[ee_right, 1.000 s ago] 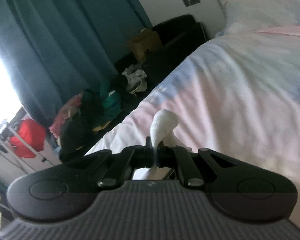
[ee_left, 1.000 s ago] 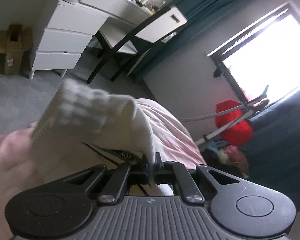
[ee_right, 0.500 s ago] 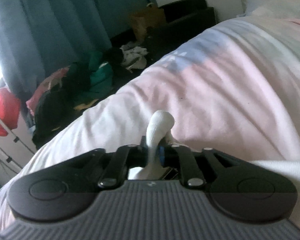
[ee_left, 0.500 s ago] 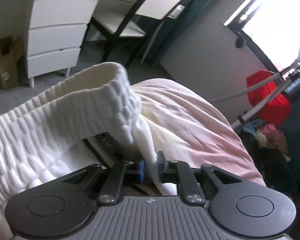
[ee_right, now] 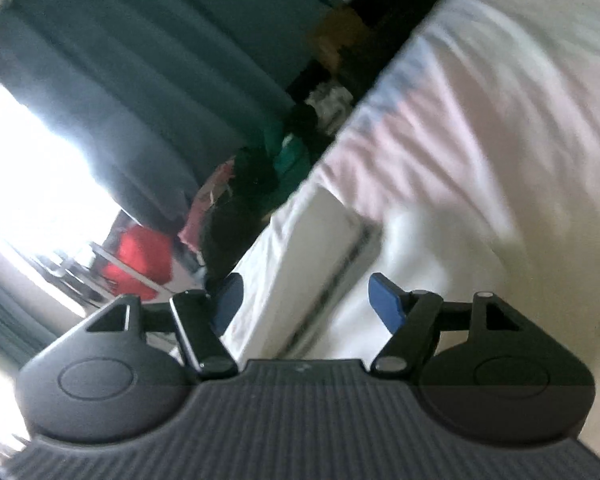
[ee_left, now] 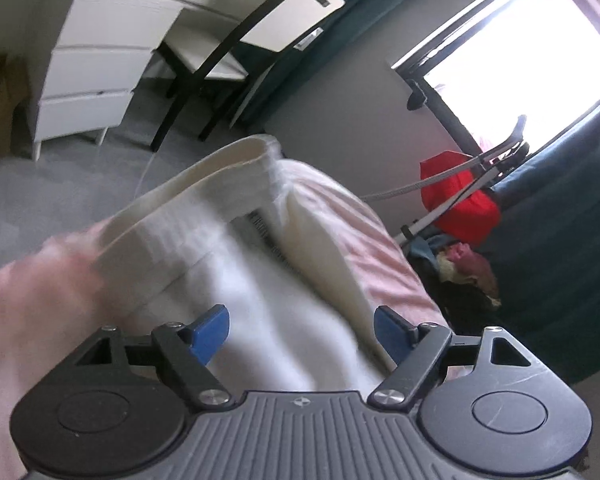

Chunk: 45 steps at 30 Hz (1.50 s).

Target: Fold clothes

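Observation:
A white ribbed garment (ee_left: 236,240) lies on the pink bed cover (ee_left: 364,232), its thick band folded over at the far end. My left gripper (ee_left: 300,332) is open just above it, blue pads (ee_left: 210,330) spread wide, holding nothing. In the right wrist view the same white garment (ee_right: 312,264) lies near the bed edge, blurred. My right gripper (ee_right: 308,300) is open over it, blue pads (ee_right: 386,306) apart, and holds nothing.
A white drawer unit (ee_left: 96,76) and a black-framed chair (ee_left: 236,48) stand on the grey floor beyond the bed. A red bag (ee_left: 460,196) and a heap of clothes (ee_left: 464,268) lie under the window. Dark curtains (ee_right: 140,80) hang beside the bed.
Both grippers were shut on the white garment and have opened. The garment has dropped onto the bed. Both views have swung and are blurred.

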Tool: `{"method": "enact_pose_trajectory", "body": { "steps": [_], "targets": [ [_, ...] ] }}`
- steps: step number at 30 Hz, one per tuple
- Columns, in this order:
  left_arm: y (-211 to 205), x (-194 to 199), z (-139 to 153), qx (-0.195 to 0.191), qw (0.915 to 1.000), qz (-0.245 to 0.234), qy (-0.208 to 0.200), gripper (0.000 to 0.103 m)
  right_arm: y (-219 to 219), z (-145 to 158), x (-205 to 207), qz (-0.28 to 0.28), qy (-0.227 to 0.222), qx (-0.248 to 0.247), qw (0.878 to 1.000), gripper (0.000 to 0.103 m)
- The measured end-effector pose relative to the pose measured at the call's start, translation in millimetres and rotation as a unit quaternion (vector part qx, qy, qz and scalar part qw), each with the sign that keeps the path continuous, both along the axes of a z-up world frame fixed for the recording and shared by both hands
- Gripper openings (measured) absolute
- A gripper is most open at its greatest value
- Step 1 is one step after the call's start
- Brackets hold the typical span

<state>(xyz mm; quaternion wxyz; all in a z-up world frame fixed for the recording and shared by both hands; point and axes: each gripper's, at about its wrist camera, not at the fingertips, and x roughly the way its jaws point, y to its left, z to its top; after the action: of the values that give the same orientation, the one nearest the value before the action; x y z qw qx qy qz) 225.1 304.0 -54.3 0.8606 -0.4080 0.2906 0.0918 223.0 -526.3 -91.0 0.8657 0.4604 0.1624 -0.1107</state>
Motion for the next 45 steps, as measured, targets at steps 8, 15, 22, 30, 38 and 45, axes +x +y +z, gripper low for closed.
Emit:
{"method": "enact_pose_trajectory", "body": {
  "steps": [8,15,22,30,38,45],
  "targets": [
    [17,-59,-41,-0.073,0.9961,0.034,0.035,0.082,6,-37,-46,0.031,0.033,0.095,0.994,0.072],
    [16,-19,-56,-0.035,0.9964,0.076,0.008,0.08,11,-60,-5,0.053,0.051,0.088,0.993,0.072],
    [11,13,-48,-0.014,0.9886,0.15,-0.009,0.04,4,-80,43,-0.021,0.011,0.058,0.998,0.064],
    [14,3,-8,-0.016,0.9819,0.184,-0.042,0.012,8,-63,48,-0.061,0.026,0.009,0.998,0.015],
    [15,-52,51,0.029,0.9886,0.135,-0.059,0.012,2,-30,-14,-0.031,0.023,0.001,0.999,0.014],
    [31,-128,54,0.053,0.994,0.094,-0.016,0.012,-12,-26,-95,-0.007,0.044,0.053,0.998,0.013]
  ]
}}
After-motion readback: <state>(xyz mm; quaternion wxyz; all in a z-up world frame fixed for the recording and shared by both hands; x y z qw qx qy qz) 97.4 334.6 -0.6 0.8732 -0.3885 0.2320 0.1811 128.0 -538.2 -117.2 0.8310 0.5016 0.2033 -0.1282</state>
